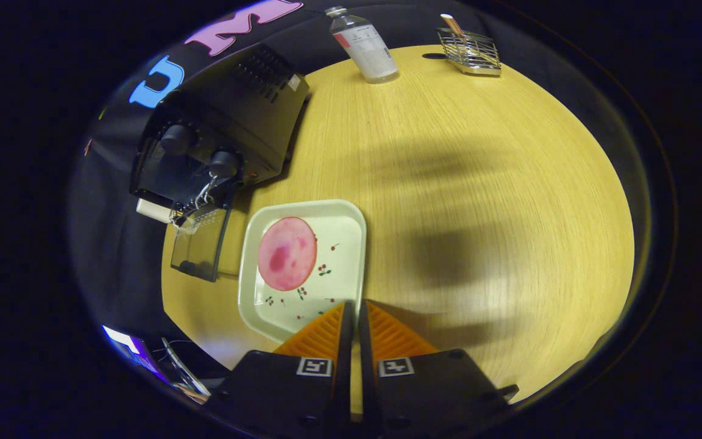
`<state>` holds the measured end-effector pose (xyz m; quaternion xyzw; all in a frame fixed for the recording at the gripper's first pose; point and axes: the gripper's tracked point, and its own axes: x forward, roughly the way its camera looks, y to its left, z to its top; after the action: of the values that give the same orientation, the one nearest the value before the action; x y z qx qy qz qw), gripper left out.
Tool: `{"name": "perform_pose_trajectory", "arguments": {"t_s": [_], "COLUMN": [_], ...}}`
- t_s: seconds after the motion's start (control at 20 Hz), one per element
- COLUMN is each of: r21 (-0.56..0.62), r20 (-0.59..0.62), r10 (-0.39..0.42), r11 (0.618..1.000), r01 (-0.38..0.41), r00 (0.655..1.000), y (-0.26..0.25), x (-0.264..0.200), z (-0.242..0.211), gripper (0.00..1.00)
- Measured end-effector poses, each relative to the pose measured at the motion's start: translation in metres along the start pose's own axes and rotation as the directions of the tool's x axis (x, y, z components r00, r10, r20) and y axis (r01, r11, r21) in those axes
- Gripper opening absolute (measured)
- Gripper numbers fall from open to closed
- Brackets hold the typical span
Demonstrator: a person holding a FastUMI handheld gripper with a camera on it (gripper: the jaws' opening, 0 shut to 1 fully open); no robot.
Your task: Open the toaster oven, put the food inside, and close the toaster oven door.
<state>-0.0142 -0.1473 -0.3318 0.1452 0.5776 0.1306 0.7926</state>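
Pale green tray (351, 256), square with rounded corners and small cherry prints, lying flat on the wood-grain table (479, 183), just ahead of the gripper (354, 317). On the tray, one round pink slice of food (287, 253), flat, toward the side nearer the oven, well inside the rim, the remaining tray floor bare. Orange fingers (320, 335) brought together with only a thin slit between, nothing held, tips poised over the tray's near edge; contact with it impossible to judge. Beyond the tray and to the left, black toaster oven (229, 128) at the table's edge against the booth wall, two round knobs on its control side, glass door (202, 241) swung down and open, its far edge close beside the tray's corner; cavity interior too dark and angled to make out. Far across the table, clear plastic bottle (364, 46) standing upright, and well apart from it a wire rack (470, 52) holding what looks like a thin stick-like utensil. Between tray and those far items, and off to the right of the fingers, broad bare tabletop crossed by soft shadows.
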Motion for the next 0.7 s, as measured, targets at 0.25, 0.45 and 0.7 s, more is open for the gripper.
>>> {"name": "perform_pose_trajectory", "arguments": {"t_s": [0.25,0.45,0.7], "r21": [-0.004,0.116,0.260], "r20": [0.004,0.004,0.077], "r10": [0.007,0.088,0.151], "r11": [1.000,0.989,0.951], "r01": [-0.007,-0.087,-0.166], "r00": [1.000,0.996,0.986], "y": [0.001,0.008,0.011], "x": [0.000,-0.003,-0.017], "z": [0.000,-0.005,0.007], "gripper": [0.07,0.06,0.06]}}
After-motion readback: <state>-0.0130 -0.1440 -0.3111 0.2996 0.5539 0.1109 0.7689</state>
